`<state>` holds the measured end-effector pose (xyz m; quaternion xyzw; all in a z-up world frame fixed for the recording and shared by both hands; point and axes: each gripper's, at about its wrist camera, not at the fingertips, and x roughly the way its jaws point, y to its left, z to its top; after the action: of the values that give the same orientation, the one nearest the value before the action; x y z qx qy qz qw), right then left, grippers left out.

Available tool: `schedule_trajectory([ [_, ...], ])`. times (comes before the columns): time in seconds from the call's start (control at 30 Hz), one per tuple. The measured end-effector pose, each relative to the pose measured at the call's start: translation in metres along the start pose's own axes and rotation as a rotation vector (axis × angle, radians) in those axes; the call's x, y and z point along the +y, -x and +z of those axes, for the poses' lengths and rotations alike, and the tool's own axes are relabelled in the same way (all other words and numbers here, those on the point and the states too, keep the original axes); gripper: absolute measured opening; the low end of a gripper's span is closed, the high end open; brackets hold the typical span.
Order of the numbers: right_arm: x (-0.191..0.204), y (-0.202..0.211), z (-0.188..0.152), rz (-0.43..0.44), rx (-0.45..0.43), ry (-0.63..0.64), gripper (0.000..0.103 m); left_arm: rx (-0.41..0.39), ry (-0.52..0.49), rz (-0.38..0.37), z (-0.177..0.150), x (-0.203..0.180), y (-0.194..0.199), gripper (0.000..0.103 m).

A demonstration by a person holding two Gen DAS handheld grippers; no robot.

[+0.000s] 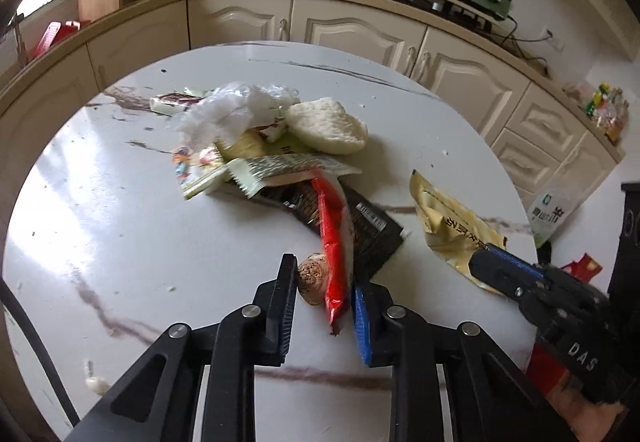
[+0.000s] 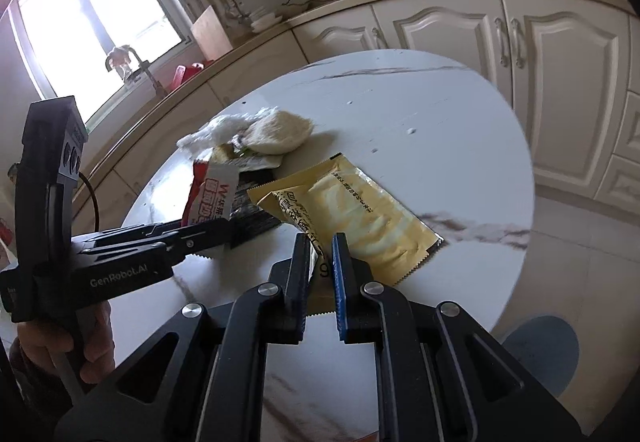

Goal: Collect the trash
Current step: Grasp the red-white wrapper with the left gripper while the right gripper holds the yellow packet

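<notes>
While both grippers work at the table's near edge, findings are as follows.

Surface: round white table [image 1: 120,226], glossy, marble-veined, crumb-flecked.

Trash pile: heaped at the table's centre; crumpled white plastic film [image 1: 236,109], a pale round bun [image 1: 328,125] with a matte, floury skin, flat printed sachets with serrated edges, a black foil packet [image 1: 372,226].

Left gripper [image 1: 324,290]: jaws nearly together, pinching the lower end of a long red wrapper [image 1: 334,238], glossy and creased; a speckled brown lump [image 1: 312,278] sits against the black pad.

Right gripper [image 2: 320,262]: jaws almost closed, clamped on the crumpled corner of a yellow foil packet [image 2: 368,213], rectangular, wrinkled, zigzag-cut ends, lying flat right of the pile.

Surroundings: cream panelled cabinets [image 1: 348,29].
</notes>
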<state>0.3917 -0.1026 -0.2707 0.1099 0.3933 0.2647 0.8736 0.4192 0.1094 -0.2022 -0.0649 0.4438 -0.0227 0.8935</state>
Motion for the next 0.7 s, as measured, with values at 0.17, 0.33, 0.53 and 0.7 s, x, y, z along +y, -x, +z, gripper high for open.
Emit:
schedule_trajectory([
  [0.17, 0.019, -0.002, -0.008, 0.023, 0.004, 0.006, 0.010, -0.016, -0.002, -0.028, -0.015, 0.015, 0.021, 0.021],
  [0.33, 0.040, -0.001, -0.016, 0.063, -0.001, 0.005, 0.009, -0.037, -0.006, -0.079, -0.027, 0.022, 0.045, 0.021],
  [0.53, 0.067, -0.004, -0.019, 0.069, 0.030, 0.037, 0.008, -0.025, -0.008, -0.089, -0.035, 0.022, 0.051, 0.021],
  [0.7, 0.090, -0.020, -0.021, -0.077, 0.071, 0.167, 0.014, -0.009, 0.002, -0.074, -0.044, 0.033, 0.057, 0.021],
])
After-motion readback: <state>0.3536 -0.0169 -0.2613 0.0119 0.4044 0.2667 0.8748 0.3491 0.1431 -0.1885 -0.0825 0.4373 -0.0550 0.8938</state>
